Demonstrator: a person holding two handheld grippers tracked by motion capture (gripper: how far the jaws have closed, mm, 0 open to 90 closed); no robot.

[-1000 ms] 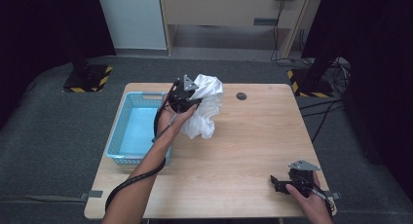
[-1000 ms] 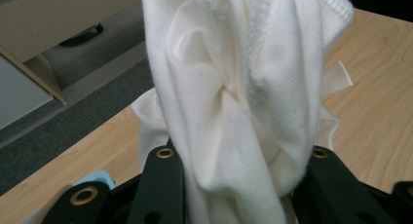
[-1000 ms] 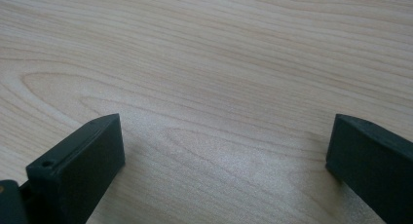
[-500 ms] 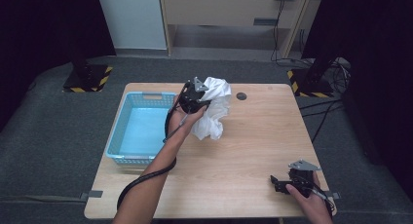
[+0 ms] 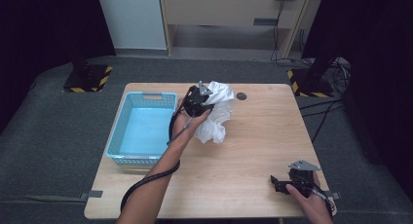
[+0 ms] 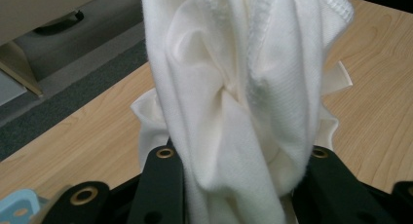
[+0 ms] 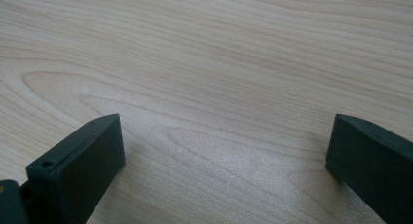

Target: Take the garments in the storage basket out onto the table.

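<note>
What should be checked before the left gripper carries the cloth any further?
1. Left gripper shut on the cloth: ok, fabric bunched between its jaws.
2. Cloth fully off the table: cannot tell; its lower folds hang near the wood.
3. Basket free to take it: ok, nothing seen inside.
4. Right gripper out of the way: ok, open over bare wood at the near right corner.
5. Left gripper's cable clear of the basket: cannot tell; it trails along the forearm.
</note>
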